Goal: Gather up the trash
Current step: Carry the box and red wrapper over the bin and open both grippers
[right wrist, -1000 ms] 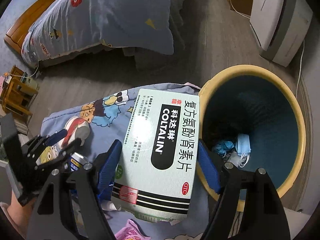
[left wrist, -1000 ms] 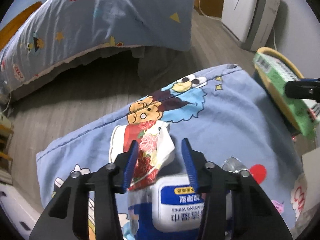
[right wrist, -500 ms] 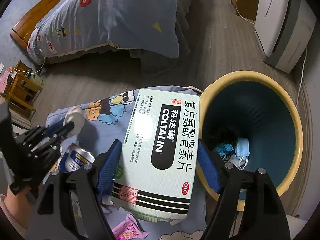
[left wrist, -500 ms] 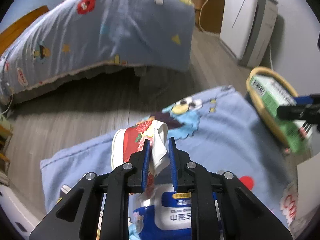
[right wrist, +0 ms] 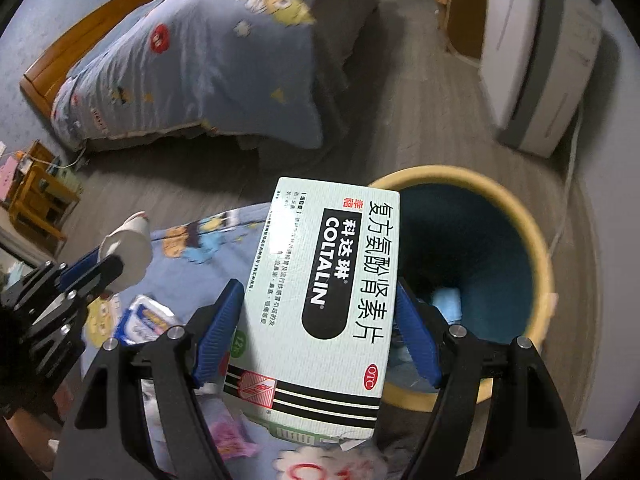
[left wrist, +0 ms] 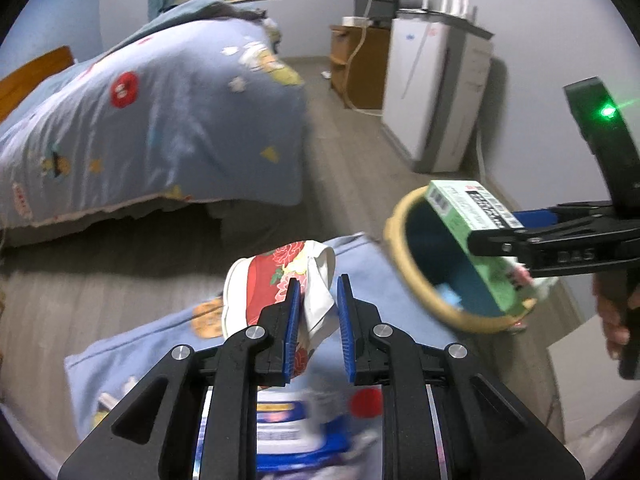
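Pale-green medicine box printed "COLTALIN" and "OTC", clamped in the right claw.
Just right of that claw sits the yellow-rimmed bin; the left claw pinches a crumpled red floral paper cup, narrowly parted, above a blurred wipes pack.

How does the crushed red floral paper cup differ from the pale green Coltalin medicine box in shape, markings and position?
The crushed red floral paper cup is rounded and dented; the pale green Coltalin medicine box is flat-sided and rectangular.
The cup bears a flower pattern; the box bears printed text.
The cup is above the blue cartoon cloth; the box overlaps the yellow-rimmed bin.
Each is held in a gripper: left gripper, right gripper.
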The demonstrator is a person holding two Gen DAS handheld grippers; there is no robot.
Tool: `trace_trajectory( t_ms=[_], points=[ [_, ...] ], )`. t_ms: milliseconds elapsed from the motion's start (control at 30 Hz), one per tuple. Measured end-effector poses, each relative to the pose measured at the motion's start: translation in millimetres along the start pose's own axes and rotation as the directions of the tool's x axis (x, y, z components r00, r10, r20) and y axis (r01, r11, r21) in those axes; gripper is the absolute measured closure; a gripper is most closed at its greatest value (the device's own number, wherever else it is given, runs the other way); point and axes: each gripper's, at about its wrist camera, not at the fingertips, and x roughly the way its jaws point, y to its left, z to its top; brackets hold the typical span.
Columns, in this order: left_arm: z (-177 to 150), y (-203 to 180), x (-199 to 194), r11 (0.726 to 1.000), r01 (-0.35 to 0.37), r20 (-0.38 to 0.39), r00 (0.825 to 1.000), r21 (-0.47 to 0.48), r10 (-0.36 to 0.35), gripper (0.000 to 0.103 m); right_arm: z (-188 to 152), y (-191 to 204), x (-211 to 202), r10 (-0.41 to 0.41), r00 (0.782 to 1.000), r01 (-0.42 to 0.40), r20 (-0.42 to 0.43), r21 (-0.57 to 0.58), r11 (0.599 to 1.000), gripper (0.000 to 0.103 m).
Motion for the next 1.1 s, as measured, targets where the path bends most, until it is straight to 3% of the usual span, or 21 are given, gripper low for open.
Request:
trace_trajectory(
  t_ms=[400,600,933,1000,1100],
  points=[
    [22.6,-93.0,25.6,0.983,0.114,-0.024,0.993,0.145,-0.112,0.083,-2.0,-85.5,3.5,-0.097,0.995,0.097,-0.012,0.132,0.987,0.029],
    [19.6,-133.2,59.1,0.947,0.118,-0.077,0.992,0.3,-0.1,0.083,-14.9,-127.4,18.0,-0.092,0.994,0.105,-0.061,0.265,0.959,0.029],
    [17.9,-154.6,111.6,0.944,0.174,-0.138,0.98,0.28,-0.14,0.083,-18.5,-142.7,35.7,-0.076,0.994,0.099,-0.081,0.328,0.939,0.028],
    [17.0,-153.1,111.3,0.947,0.167,-0.127,0.982,0.276,-0.137,0.075,-16.6,-143.6,36.0,-0.076,0.994,0.096,-0.072,0.335,0.937,0.028],
    [15.4,-150.4,108.5,0.951,0.156,-0.109,0.985,0.268,-0.131,0.046,-17.8,-143.6,33.8,-0.086,0.994,0.102,-0.065,0.334,0.937,0.018]
  ],
)
